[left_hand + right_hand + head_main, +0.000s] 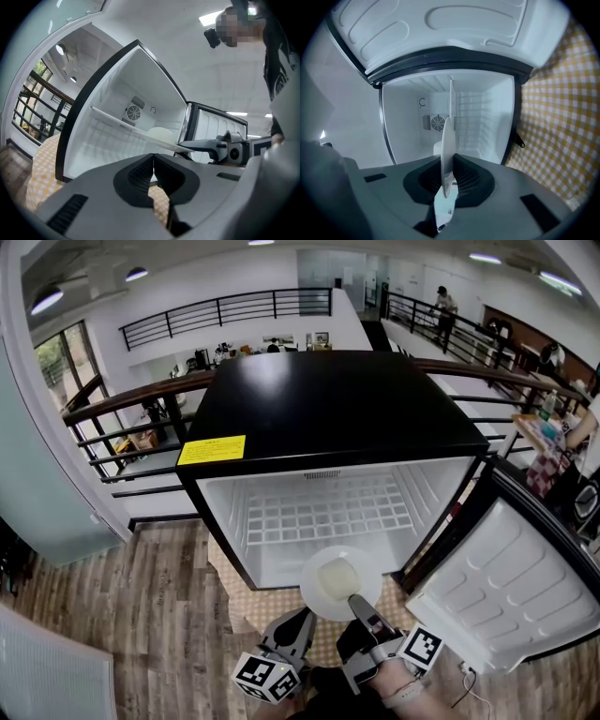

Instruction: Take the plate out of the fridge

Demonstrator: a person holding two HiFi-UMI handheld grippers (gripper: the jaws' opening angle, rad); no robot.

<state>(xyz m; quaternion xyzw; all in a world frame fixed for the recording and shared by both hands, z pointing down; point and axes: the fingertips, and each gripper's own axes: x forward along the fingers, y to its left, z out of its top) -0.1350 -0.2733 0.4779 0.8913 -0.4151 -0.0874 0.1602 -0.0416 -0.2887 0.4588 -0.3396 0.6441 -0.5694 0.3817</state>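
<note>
Wood-grain planks [141, 615] floor a bright white room edged with black railings [225, 310]; a yellow-and-white checked cloth [246, 601] lies at the foot of the small fridge [328, 399], glossy black on top, smooth white inside with a wire-grid shelf [328, 512], its moulded door [506, 577] wide open. A yellow label [211, 450] sits on the top's front edge (print too small to read). The right gripper [449, 180] has its jaws clenched on the round white plate [340, 582] at the fridge's mouth; the left gripper [152, 164] has its jaws pressed together, empty
</note>
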